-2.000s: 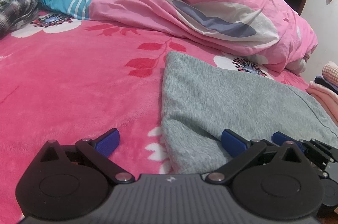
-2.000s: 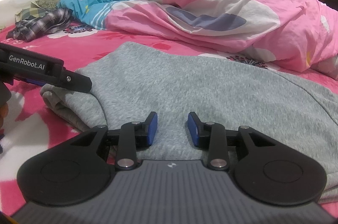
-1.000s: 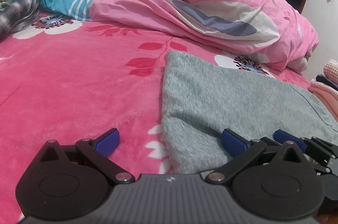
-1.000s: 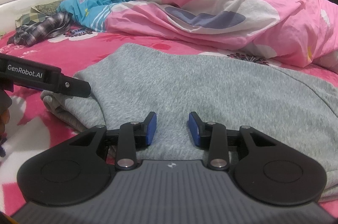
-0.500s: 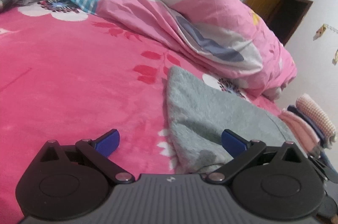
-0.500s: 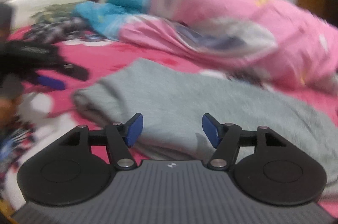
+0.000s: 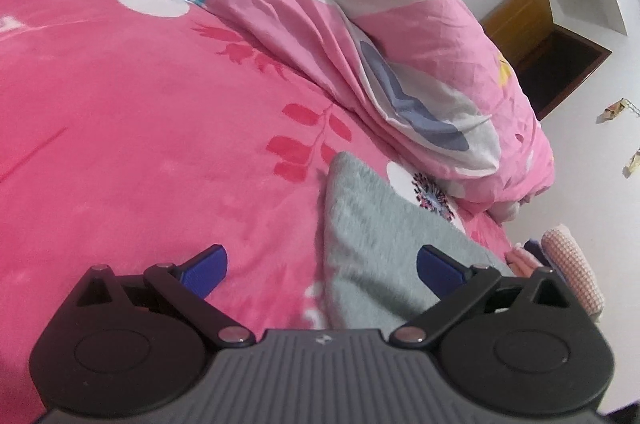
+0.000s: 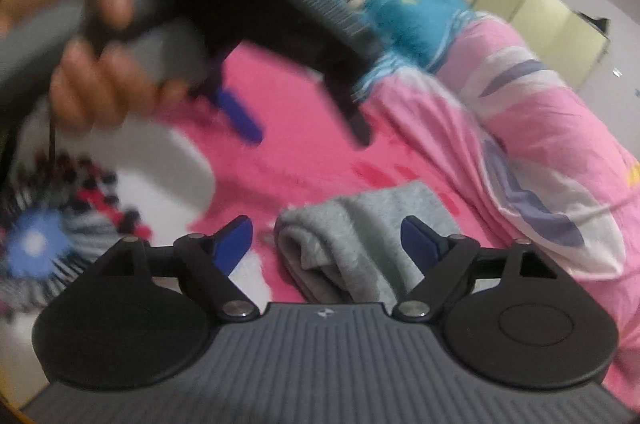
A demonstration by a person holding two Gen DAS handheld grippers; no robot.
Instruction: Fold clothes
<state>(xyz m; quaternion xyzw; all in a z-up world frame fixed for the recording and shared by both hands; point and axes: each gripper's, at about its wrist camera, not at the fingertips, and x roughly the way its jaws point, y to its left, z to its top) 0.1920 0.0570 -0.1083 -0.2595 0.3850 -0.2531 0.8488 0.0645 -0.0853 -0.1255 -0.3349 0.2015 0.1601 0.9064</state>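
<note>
Nearest in the right wrist view, the right gripper (image 8: pixel 326 244) has its blue pads spreading apart, the jaws opening with nothing pinched; the folded end of the grey garment (image 8: pixel 360 236) lies on the bed beyond the gap, at about twelve o'clock, untouched, which suggests a fold just laid down and let go. The garment is a fuzzy, heathered knit, its doubled edge rolled into soft thick layers. In the left wrist view the left gripper (image 7: pixel 320 266) is likewise released, pads wide; the same grey knit sits at one o'clock, its corner rising to a blunt point, with the right pad over it but not pressing. Under both spreads the pink bedspread (image 7: pixel 140 128), plush, printed with white flowers and red leaves. Farther, at two o'clock, a stack of folded clothes (image 7: pixel 568 264) shows a waffle weave, probably finished pieces; beyond, a crumpled pink duvet (image 7: pixel 400 36), smooth cotton, is heaped aside to clear working room.
</note>
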